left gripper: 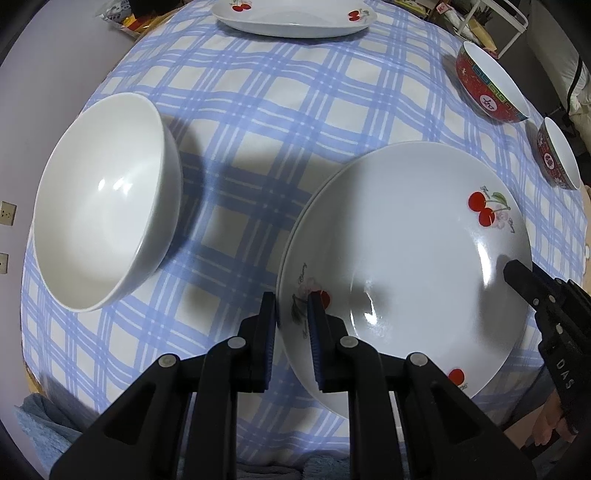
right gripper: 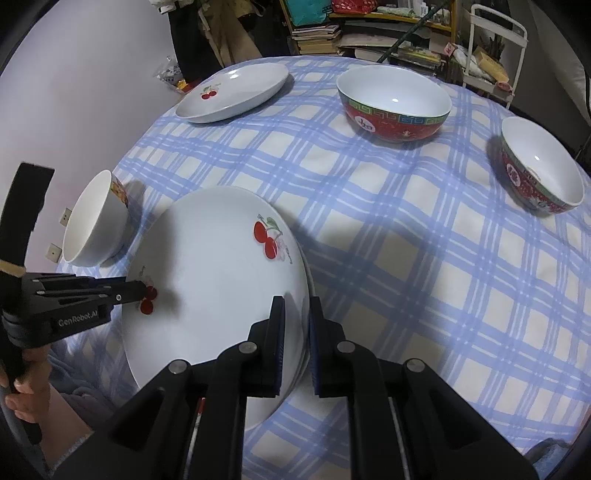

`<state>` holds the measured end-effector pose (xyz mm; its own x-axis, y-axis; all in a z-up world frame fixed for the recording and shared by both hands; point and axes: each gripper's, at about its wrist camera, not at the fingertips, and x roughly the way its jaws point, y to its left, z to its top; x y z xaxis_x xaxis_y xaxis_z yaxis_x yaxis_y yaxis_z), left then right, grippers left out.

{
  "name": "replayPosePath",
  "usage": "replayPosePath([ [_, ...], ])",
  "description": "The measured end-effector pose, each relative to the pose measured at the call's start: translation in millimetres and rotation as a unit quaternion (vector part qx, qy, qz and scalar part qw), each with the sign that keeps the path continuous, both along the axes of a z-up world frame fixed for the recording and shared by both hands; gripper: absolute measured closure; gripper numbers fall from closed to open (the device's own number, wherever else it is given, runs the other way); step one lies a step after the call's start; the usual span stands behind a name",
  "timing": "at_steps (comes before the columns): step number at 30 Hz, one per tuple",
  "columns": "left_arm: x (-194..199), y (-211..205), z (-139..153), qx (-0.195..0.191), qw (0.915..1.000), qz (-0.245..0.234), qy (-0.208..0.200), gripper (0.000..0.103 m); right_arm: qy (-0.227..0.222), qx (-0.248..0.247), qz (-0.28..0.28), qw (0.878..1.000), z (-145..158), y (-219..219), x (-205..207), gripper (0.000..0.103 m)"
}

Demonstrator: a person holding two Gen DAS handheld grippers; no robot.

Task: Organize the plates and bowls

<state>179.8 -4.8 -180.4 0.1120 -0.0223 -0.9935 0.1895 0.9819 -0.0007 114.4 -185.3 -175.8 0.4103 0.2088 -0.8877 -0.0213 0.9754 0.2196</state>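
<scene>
A white cherry-print plate (left gripper: 406,266) sits on another plate, whose rim shows under its left edge, near the table's front. My left gripper (left gripper: 291,314) straddles the top plate's left rim, jaws close around it. My right gripper (right gripper: 297,314) straddles the right rim of the same plate (right gripper: 221,280), jaws close around it. It also shows in the left wrist view (left gripper: 524,280). A white bowl (left gripper: 103,199) stands to the left. A second cherry plate (right gripper: 232,92) lies at the far side. Two red patterned bowls (right gripper: 395,107) (right gripper: 539,170) stand at the right.
The table has a blue checked cloth (right gripper: 388,240). Shelves with books (right gripper: 317,33) and a white rack (right gripper: 495,40) stand behind the table. A wall (right gripper: 74,92) is to the left.
</scene>
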Motion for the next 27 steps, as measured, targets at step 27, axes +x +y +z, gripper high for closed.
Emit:
replayPosePath([
  [27, -13, -10, 17, 0.022, 0.9989, -0.013, -0.039, 0.085, -0.013, -0.007, -0.019, 1.0, -1, -6, 1, 0.09],
])
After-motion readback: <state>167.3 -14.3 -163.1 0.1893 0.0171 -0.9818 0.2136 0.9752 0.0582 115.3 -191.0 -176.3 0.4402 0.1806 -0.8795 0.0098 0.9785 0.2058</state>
